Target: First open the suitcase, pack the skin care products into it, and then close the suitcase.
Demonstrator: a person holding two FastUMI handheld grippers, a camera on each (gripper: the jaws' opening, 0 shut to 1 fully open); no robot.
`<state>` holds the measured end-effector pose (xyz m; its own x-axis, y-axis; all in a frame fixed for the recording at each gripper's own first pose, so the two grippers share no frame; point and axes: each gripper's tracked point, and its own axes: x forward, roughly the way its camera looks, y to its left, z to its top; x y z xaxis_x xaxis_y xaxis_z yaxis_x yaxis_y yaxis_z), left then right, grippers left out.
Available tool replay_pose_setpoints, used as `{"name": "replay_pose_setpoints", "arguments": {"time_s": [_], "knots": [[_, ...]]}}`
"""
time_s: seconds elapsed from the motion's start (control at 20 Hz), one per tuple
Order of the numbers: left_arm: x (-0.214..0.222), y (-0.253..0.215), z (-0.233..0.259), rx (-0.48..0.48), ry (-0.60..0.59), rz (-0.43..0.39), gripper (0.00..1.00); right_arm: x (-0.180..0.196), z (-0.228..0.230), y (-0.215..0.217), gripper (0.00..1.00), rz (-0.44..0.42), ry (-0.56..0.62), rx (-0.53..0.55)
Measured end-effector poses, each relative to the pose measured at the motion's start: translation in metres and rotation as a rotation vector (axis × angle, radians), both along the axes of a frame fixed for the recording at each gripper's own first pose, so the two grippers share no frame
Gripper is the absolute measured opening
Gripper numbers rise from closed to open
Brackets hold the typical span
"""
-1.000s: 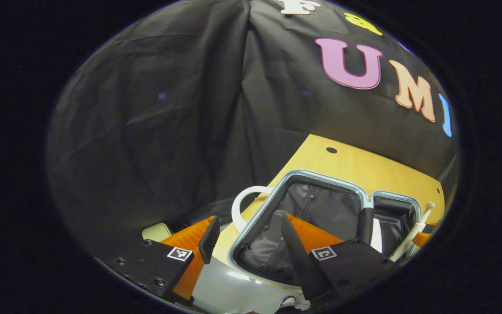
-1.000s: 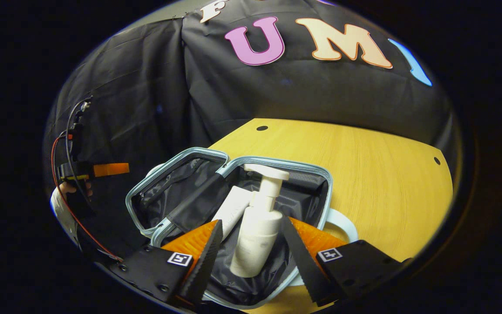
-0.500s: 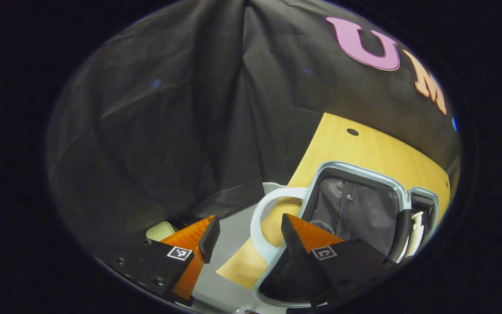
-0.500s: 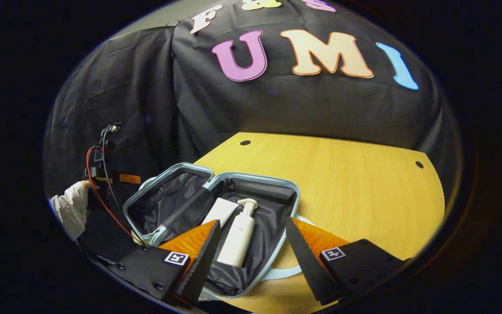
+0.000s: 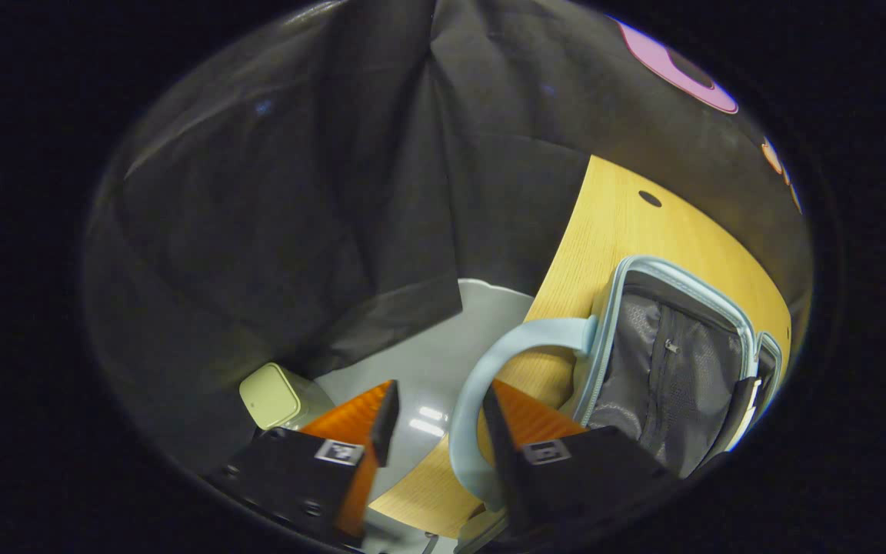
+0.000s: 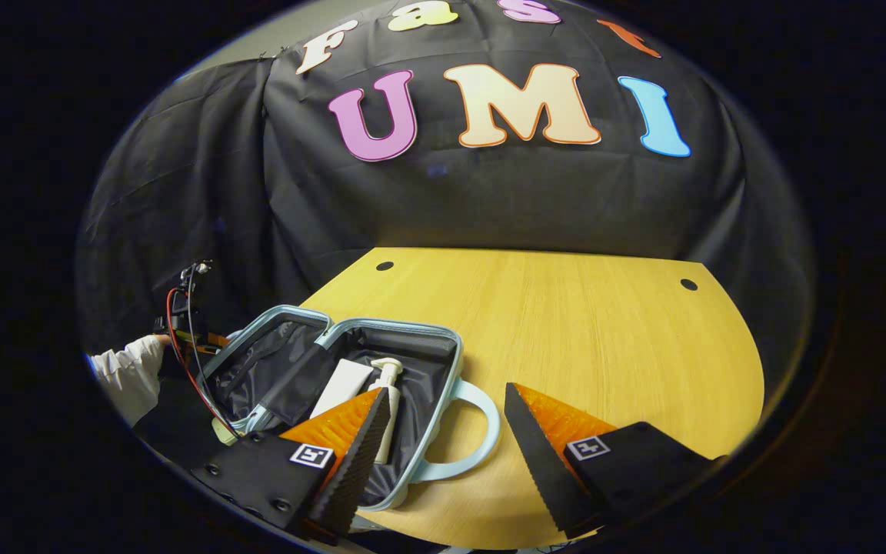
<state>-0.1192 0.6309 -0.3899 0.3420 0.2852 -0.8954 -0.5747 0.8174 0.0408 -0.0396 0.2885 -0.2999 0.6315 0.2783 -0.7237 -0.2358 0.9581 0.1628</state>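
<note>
Lies open flat on the wooden table (image 6: pixel 566 323), this small suitcase (image 6: pixel 443 346), both halves lined in dark fabric, with a pump bottle (image 6: pixel 388 400) and a flat white tube (image 6: pixel 341 385) resting in the half nearer the right gripper (image 6: pixel 447 438). Hangs wide open above the table's near edge, that gripper, gripping nothing. Sits part-open at the far half's pale blue handle (image 5: pixel 489 385), the left gripper (image 5: pixel 434 431), the loop passing between its fingers; cannot tell whether either finger touches it. Probably a stiff, light shell with a smooth, somewhat slippery rim, so best taken by that handle loop, which gives a rigid purchase for swinging the half over. Likely to roll, the bottle, if the case is jolted. Judged near the closing step, with packing seemingly done.
</note>
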Motion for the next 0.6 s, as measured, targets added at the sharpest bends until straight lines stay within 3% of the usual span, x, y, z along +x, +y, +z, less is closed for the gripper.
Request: {"name": "replay_pose_setpoints", "arguments": {"time_s": [0.15, 0.25, 0.4, 0.6], "knots": [[0.008, -0.003, 0.008, 0.034, 0.000, -0.001, 0.06, 0.002, 0.008, -0.006, 0.94, -0.003, -0.031, 0.001], [0.008, -0.006, 0.030, 0.076, 0.001, -0.024, 0.01, 0.005, 0.012, -0.010, 0.94, 0.002, -0.050, 0.008], [0.013, -0.006, 0.076, 0.173, -0.053, -0.061, 0.00, 0.007, 0.016, -0.013, 0.94, 0.014, -0.062, 0.039], [0.021, -0.026, 0.139, 0.229, -0.105, -0.113, 0.00, 0.004, 0.020, -0.024, 0.94, 0.028, -0.076, 0.074]]}}
